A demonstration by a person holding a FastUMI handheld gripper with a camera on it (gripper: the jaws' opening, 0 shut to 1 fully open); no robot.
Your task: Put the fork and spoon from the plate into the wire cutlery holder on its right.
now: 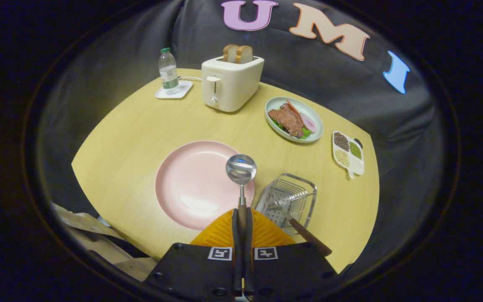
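The round yellow table (pixel 132 126) takes up the centre of the frame; its near edge at lower left is cut off by crumpled paper or cloth that cannot be identified.

The pink plate (pixel 191 184) lies at centre, bare, its lower right rim hidden behind the gripper.

The gripper (pixel 242 218) rises from the bottom centre with its fingers drawn together on the handle of the spoon (pixel 241 170). The spoon's bowl stands out just ahead of the fingertips, over the plate's right rim; most of the handle is concealed between the fingers.

A white toaster (pixel 231 84) holding two bread slices sits at upper centre.

The wire cutlery holder (pixel 288 200) stands right of the plate, just beside the gripper. The fork (pixel 304 233) rests in it, brown handle slanting out toward the lower right; its tines are hard to make out against the wire and perforated base.

A plate of meat and vegetables (pixel 294 119) lies upper right of centre; further right, a divided dish of grains (pixel 347 154).

A water bottle (pixel 168 71) stands on a white coaster (pixel 174 90) at upper left.
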